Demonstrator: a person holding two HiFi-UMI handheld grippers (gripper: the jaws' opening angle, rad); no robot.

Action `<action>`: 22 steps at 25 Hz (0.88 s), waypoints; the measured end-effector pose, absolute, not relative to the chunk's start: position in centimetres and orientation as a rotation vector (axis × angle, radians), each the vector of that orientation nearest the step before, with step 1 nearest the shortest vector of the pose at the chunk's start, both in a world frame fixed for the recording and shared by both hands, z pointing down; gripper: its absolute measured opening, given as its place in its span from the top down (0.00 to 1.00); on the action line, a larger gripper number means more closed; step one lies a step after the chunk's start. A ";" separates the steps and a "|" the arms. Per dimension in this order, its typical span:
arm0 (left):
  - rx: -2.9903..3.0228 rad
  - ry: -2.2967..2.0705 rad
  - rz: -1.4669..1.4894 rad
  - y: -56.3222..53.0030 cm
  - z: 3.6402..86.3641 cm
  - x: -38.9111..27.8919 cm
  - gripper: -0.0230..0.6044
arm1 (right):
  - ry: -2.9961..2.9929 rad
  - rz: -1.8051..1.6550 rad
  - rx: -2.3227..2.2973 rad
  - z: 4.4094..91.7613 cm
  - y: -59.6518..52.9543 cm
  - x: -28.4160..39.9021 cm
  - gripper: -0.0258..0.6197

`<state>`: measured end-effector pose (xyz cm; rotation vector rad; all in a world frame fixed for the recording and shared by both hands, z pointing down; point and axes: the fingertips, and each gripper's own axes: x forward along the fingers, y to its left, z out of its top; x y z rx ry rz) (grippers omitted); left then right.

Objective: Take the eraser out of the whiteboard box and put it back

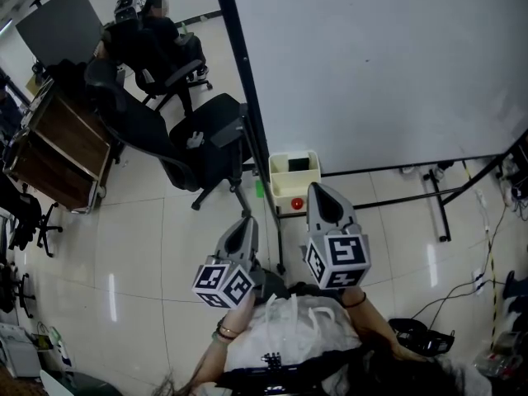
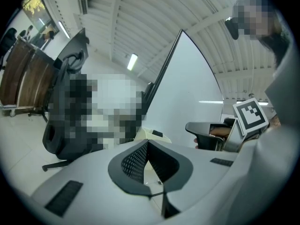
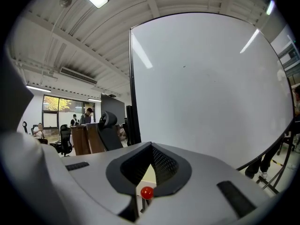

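A cream whiteboard box [image 1: 285, 186] hangs at the lower left corner of the whiteboard [image 1: 379, 64]. A black eraser [image 1: 298, 164] lies inside it. Just below the box is a small red knob [image 1: 297, 204]. My right gripper [image 1: 320, 190] is shut and empty, with its tip just in front of the box and beside the knob. The right gripper view shows the red knob [image 3: 146, 192] and a sliver of the box [image 3: 148, 174] past the shut jaws. My left gripper [image 1: 245, 223] is lower left of the box, also shut and empty. Its view shows the box [image 2: 142, 134] with the eraser [image 2: 157, 133].
The whiteboard's black frame post [image 1: 247, 97] and stand legs [image 1: 437, 196] reach across the tiled floor. Black office chairs [image 1: 194, 139] and a wooden desk [image 1: 58, 147] stand to the left. Cables [image 1: 462, 291] lie on the floor at the right.
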<state>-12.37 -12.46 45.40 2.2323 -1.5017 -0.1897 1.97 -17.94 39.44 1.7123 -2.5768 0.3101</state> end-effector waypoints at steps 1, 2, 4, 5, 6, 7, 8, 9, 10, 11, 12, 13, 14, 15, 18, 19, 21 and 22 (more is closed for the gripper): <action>2.233 -1.502 -0.190 -12.4 45.4 -12.3 0.99 | -2.576 0.308 1.709 39.5 -18.0 1.9 0.96; 2.235 -1.500 -0.189 -12.3 45.4 -12.3 0.99 | -2.576 0.307 1.705 39.5 -17.9 1.9 0.96; 2.241 -1.491 -0.187 -12.2 45.3 -12.0 0.99 | -2.576 0.306 1.697 39.5 -17.8 1.8 0.96; 2.244 -1.486 -0.185 -12.2 45.3 -11.8 0.99 | -2.577 0.306 1.694 39.5 -17.7 1.7 0.96; 2.248 -1.482 -0.183 -12.2 45.3 -11.7 0.99 | -2.578 0.307 1.691 39.4 -17.7 1.7 0.96; 2.251 -1.478 -0.181 -12.2 45.3 -11.6 0.99 | -2.578 0.308 1.690 39.5 -17.7 1.6 0.96; 2.253 -1.476 -0.180 -12.2 45.2 -11.5 0.99 | -2.577 0.309 1.690 39.5 -17.7 1.6 0.96; 2.255 -1.473 -0.180 -12.2 45.2 -11.5 0.99 | -2.576 0.311 1.690 39.5 -17.7 1.7 0.96; 2.257 -1.472 -0.179 -12.2 45.2 -11.4 0.99 | -2.576 0.312 1.691 39.5 -17.7 1.7 0.96; 2.258 -1.470 -0.178 -12.2 45.2 -11.4 0.99 | -2.575 0.314 1.692 39.6 -17.7 1.7 0.96; 2.258 -1.470 -0.177 -12.2 45.3 -11.3 0.99 | -2.575 0.315 1.693 39.6 -17.8 1.8 0.96; 2.257 -1.471 -0.176 -12.2 45.3 -11.3 0.99 | -2.576 0.316 1.695 39.6 -17.8 1.9 0.96; 2.257 -1.473 -0.175 -12.2 45.3 -11.4 0.99 | -2.577 0.316 1.698 39.5 -17.8 1.9 0.96; 2.255 -1.477 -0.175 -12.2 45.3 -11.5 0.99 | -2.578 0.316 1.701 39.5 -17.8 2.0 0.96; 2.246 -1.492 -0.179 -12.2 45.2 -11.8 0.99 | -2.579 0.319 1.701 39.5 -17.9 2.1 0.96; 2.243 -1.496 -0.181 -12.2 45.3 -11.9 0.99 | -2.577 0.321 1.700 39.6 -17.9 2.1 0.96; 2.239 -1.500 -0.183 -12.3 45.3 -12.0 0.99 | -2.575 0.324 1.699 39.6 -17.9 2.1 0.96; 2.239 -1.501 -0.185 -12.3 45.3 -12.1 0.99 | -2.575 0.324 1.698 39.7 -17.9 2.1 0.96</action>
